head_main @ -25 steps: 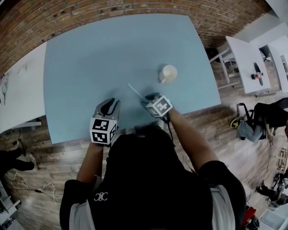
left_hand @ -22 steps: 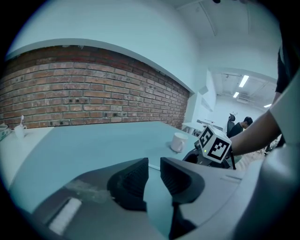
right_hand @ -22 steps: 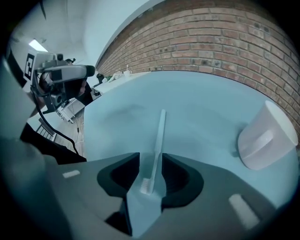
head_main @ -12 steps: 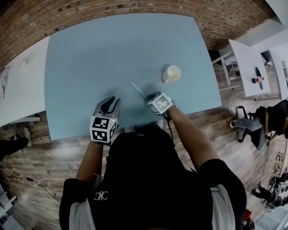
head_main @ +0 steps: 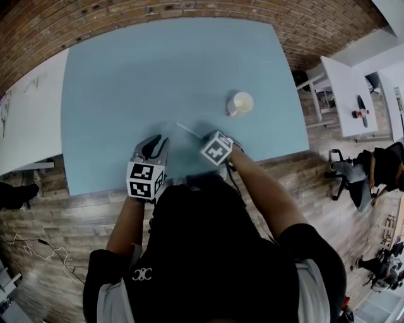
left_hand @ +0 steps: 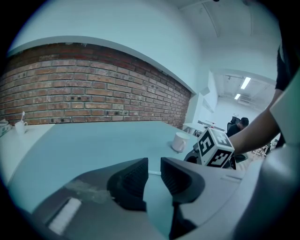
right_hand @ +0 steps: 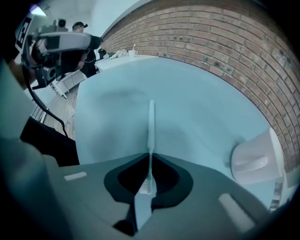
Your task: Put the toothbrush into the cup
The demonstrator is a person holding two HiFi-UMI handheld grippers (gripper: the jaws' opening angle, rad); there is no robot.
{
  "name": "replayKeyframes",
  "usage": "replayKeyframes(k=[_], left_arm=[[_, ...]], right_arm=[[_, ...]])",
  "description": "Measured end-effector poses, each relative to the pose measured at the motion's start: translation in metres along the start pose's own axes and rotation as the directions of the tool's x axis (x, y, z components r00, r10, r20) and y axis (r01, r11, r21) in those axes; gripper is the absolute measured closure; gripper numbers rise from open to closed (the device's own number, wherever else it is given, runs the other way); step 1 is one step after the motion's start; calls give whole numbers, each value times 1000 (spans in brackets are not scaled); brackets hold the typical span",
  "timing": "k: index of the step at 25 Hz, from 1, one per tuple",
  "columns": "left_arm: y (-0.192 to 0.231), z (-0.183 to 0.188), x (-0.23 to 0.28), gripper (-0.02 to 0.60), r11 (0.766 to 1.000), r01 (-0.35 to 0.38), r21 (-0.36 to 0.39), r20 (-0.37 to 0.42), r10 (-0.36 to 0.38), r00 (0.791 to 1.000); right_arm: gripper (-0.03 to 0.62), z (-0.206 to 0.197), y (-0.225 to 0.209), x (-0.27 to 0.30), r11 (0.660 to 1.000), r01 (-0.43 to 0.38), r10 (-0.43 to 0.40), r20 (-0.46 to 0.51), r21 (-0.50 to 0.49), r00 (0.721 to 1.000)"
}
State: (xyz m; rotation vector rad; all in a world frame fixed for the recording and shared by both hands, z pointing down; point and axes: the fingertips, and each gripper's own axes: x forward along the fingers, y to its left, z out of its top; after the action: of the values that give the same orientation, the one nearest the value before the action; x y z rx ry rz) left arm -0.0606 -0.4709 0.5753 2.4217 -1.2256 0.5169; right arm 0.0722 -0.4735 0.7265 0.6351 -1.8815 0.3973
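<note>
Setting: pale blue table point(head_main: 158, 69), with a brick wall point(head_main: 189, 12) across the top of the head view and wood floor along the bottom and right.

Item 1. Right gripper point(head_main: 204, 137), just right of frame centre in the head view, marker cube facing up. Its jaws have just been closing and now clamp the toothbrush point(right_hand: 151, 126). The bristle end sits between the pads. The white handle runs straight out past the tips, toward the upper left in the head view point(head_main: 187, 129). Whether the far end touches the table cannot be told.

Item 2. Left gripper point(head_main: 154, 141), left of centre and near the table's lower edge. In its own view point(left_hand: 153, 165) the jaws stand a narrow gap apart, with only bare table showing between them.

Item 3. Cup point(head_main: 240, 103), white with a handle, upright on the table. It stands up and to the right of the right gripper, apart from it. It shows at the right edge of the right gripper view point(right_hand: 255, 157) and right of centre in the left gripper view point(left_hand: 179, 141).

Item 4. White side tables, one at the right edge point(head_main: 350, 88) and one at the left edge point(head_main: 28, 126).
</note>
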Motion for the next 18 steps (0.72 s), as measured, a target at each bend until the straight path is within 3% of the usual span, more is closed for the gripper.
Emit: replayKeyframes(k=[5,9,15,18], left_arm=[[-2,6,4,489,1000,-10,-8,6,10,1000],[-7,13,14,489,1000,-13,-3,9,13,1000],[-26,33,33,488,1000,-5,17,29,5,1000],[-38,43,43,483,1000,-2,20,43,1,999]], right_arm=[[566,-9,1,-12,995,-45,42,35,94,998],[566,-5,-10,-41,997,-36,26,141,70,990],[566,-9,-31,-120,998,-57,39,352,39,935],[566,-23,-64,-156,999,-1,-18,379,50,925]])
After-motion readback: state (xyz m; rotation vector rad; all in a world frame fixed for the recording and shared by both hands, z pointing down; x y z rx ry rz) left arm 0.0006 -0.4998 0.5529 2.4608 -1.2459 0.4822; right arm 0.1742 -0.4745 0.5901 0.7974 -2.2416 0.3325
